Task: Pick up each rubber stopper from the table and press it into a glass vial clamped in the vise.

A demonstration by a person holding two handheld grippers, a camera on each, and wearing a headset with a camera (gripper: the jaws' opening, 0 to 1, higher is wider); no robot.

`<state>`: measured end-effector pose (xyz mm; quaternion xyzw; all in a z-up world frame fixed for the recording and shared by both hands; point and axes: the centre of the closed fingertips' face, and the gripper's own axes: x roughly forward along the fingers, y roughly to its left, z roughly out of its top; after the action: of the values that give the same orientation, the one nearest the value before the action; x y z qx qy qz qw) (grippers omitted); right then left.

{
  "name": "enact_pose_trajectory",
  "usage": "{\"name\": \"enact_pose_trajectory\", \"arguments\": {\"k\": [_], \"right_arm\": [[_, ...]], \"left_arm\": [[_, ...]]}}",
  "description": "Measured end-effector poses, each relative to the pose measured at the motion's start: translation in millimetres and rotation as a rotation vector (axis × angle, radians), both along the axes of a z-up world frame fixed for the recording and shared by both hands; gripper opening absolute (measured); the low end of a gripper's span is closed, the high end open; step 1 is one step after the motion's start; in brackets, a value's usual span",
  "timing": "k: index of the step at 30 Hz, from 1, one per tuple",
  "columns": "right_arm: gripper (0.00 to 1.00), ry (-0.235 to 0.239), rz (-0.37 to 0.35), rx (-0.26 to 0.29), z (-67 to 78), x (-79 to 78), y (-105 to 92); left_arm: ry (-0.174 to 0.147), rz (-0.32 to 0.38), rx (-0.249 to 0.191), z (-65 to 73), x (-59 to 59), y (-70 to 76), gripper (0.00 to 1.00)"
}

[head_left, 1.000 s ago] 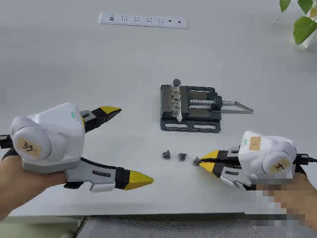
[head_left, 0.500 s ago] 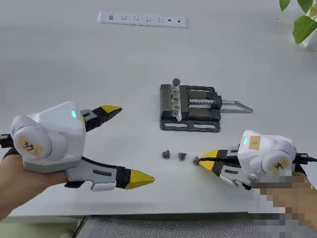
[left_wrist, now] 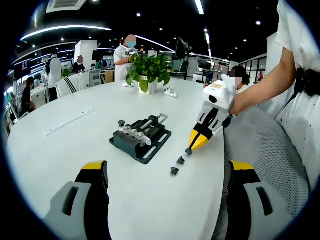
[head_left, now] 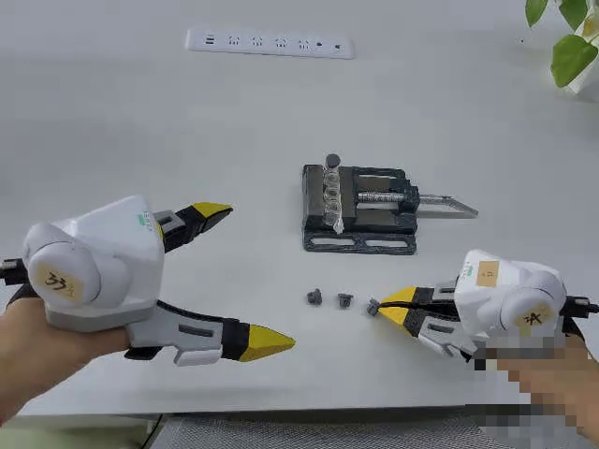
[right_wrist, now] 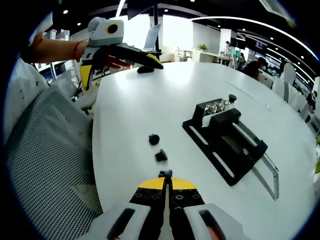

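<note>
While the left gripper [head_left: 239,278] hangs wide open and empty over the near left of the tabletop [head_left: 140,122], the right gripper [head_left: 387,305] has its jaws closed on a stopper [head_left: 373,306], pinched at the very tips and low at the tabletop. Two more stoppers [head_left: 314,297] lie in a row just to its left, each apart from the next. Beyond them stands the vise [head_left: 360,208], with a row of vials [head_left: 332,198] clamped upright in it. The far vial carries a dark cap [head_left: 332,161]; the nearer ones look open, though they are small to read.

The step in hand appears to be the pick of this stopper: the grasp is made, the lift not yet. Next, the move calls for raising it clear, carrying it to the vise, centring it over an open vial mouth and pressing straight down. Which way up the stopper sits between the tips I cannot tell, and so shallow a pinch may let it twist under the push.
</note>
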<state>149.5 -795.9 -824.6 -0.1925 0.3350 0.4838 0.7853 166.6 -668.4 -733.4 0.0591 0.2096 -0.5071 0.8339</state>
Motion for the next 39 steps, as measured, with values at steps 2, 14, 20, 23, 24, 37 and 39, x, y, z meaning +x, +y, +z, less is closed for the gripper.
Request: {"name": "enact_pose_trajectory", "arguments": {"k": [2, 14, 20, 23, 24, 37, 39], "right_arm": [[0.00, -0.009, -0.012, 0.011, 5.8, 2.0, -1.1], [0.00, -0.118, -0.137, 0.153, 77.5, 26.3, 3.6], [0.00, -0.154, -0.202, 0.209, 106.0, 38.0, 8.6], [0.00, -0.158, -0.229, 0.235, 118.3, 40.7, 15.3], [0.00, -0.157, -0.230, 0.244, 121.2, 40.8, 17.7], [0.00, -0.179, -0.251, 0.279, 142.8, 41.1, 39.4], [0.00, -0.184, -0.257, 0.292, 146.6, 41.7, 41.2]], "left_arm": [[-0.004, 0.003, -0.003, 2.4, 1.2, -0.9, 0.99], [-0.067, 0.014, -0.024, 24.7, 14.0, -11.8, 0.99], [-0.139, 0.036, -0.033, 41.7, 22.2, -20.8, 0.91], [-0.155, 0.065, -0.042, 50.2, 26.7, -24.6, 0.84], [-0.158, 0.072, -0.051, 53.1, 27.7, -25.7, 0.81], [-0.171, 0.116, -0.065, 67.4, 33.7, -39.4, 0.48], [-0.166, 0.117, -0.066, 67.4, 32.5, -42.5, 0.43]]}}
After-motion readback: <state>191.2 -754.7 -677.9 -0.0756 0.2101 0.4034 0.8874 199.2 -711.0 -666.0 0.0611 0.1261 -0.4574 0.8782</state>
